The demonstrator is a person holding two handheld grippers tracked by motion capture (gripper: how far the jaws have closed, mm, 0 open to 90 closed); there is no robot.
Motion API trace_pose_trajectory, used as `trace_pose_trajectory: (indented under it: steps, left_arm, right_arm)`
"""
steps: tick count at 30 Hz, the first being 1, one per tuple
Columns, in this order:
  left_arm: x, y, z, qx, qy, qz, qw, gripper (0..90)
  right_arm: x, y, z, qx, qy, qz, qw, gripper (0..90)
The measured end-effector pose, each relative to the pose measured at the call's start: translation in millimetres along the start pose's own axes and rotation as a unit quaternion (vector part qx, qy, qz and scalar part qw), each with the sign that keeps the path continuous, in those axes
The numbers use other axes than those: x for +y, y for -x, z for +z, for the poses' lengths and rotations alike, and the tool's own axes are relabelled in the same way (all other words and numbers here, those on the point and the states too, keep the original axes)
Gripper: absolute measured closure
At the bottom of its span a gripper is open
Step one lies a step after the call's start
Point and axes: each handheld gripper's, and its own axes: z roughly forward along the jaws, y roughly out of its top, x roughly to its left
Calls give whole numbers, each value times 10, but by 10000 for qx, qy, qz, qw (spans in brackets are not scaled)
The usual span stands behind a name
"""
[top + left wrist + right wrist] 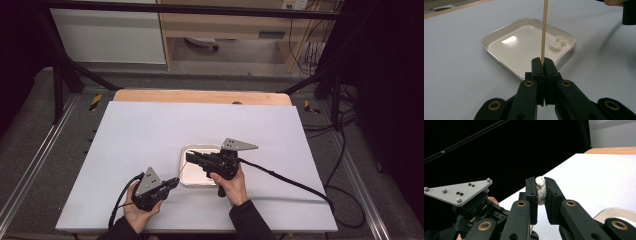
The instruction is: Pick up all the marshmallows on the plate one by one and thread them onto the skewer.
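A thin wooden skewer (544, 30) stood upright, pinched at its lower end between the closed jaws of the left gripper (543, 65). In the left gripper view the stick rose straight up and out of the top of the frame, crossing in front of a shallow white tray (499, 32). Two small white lumps (557, 44), soft-looking like marshmallows, lay touching each other in the tray's far right corner.

The right gripper (540, 185) was clamped on another white marshmallow (540, 190), squeezed between its two black pads and held in the air.

In the high view, the tray (186, 155) sat on the white table (150, 135), a little toward the near edge and right of centre. The left gripper (172, 182) was just beside the tray's near left corner, held in the person's left hand (136, 212) close to the table's near edge. The right gripper (190, 156) hovered over the tray, pointing toward the table's left edge, held in the right hand (232, 185). The two grippers were near each other but apart. Black cables trailed from both.
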Motion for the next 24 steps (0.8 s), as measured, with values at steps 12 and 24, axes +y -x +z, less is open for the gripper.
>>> trace_pose_trajectory:
  steps: [12,24]
  left_arm:
    - [8,18,-5,-22,-58,-12,10000,891]
    - [14,14,-12,-13,-62,-12,10000,891]
  right_arm:
    - [-16,-9,0,66,2,-6,10000,827]
    - [-26,-8,5,59,-36,1,10000,827]
